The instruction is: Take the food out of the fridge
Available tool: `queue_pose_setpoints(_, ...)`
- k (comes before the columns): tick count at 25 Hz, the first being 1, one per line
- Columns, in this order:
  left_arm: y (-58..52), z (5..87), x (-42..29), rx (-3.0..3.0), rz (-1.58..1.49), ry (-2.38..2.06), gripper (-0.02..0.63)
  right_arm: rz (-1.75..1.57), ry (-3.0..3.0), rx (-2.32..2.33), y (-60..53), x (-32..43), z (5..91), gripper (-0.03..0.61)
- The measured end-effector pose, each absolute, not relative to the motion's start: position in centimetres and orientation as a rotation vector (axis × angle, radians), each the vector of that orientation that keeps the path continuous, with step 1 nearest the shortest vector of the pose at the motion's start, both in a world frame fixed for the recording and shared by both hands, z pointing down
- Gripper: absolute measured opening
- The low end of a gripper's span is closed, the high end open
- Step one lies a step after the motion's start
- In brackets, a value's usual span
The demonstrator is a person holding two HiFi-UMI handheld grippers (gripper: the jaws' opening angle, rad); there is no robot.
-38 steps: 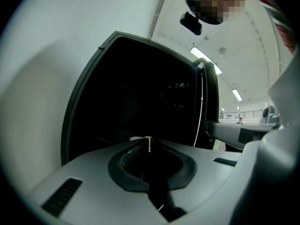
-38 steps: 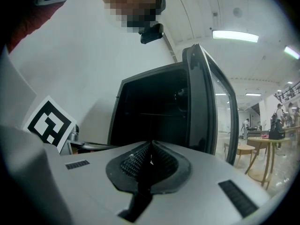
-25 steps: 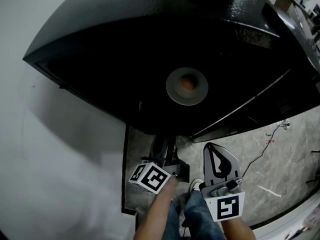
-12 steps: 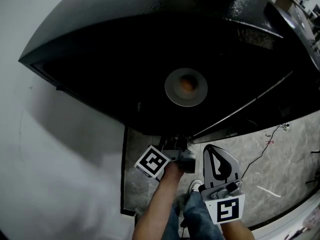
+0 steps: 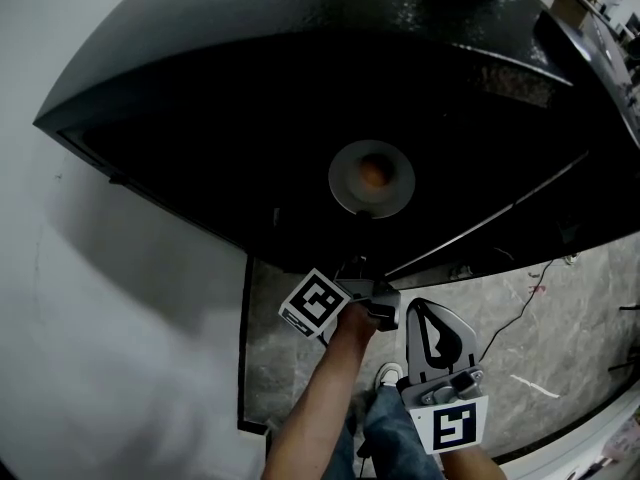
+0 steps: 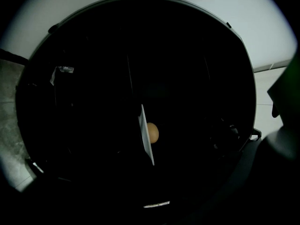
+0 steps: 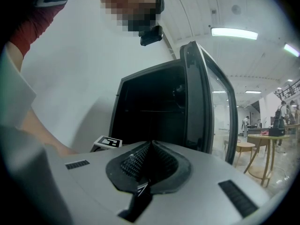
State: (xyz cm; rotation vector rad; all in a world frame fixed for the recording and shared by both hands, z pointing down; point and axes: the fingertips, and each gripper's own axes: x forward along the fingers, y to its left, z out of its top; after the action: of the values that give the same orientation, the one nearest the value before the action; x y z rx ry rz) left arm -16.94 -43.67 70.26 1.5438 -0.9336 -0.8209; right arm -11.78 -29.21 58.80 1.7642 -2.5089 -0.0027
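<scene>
Left tongs (image 5: 360, 273), opening empty, nearer fridge (image 5: 300, 28)

Likely open-plan lab or canteen hall: strip ceiling lights (image 7: 233, 33), round wooden tables (image 7: 267, 136), black fridge (image 7: 150, 111).

The dark, black inside of the open fridge (image 6: 93, 125) fills nearly the whole view. Near the middle a thin pale plate (image 6: 146, 138) shows edge-on, almost upright in the picture. A small round tan piece of food (image 6: 153, 132) touches its right face. White wall (image 6: 262, 27) rims the top, and grey stone floor (image 6: 7, 111) shows at the left edge.
</scene>
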Motion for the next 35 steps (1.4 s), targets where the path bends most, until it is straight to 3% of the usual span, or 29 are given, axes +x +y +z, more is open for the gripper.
queue_pose_setpoints(16, -45.5, 70.8, -16.2, 1.482, -0.827, -0.948, 0.126, 0.005, -2.491, 1.775, -29.2, -10.8, 59.5, 0.021)
queue_pose_setpoints(23, -45.7, 70.6, -16.4, 1.473, -0.834, -0.97, 0.057, 0.019, -2.483, 1.771, -29.0, -11.0, 59.7, 0.021)
queue_pose_setpoints(35, -44.0, 71.0, -17.4, 1.4, -0.899, -0.978, 0.025, 0.004, -2.489, 1.781, -28.7, -10.5, 59.0, 0.021)
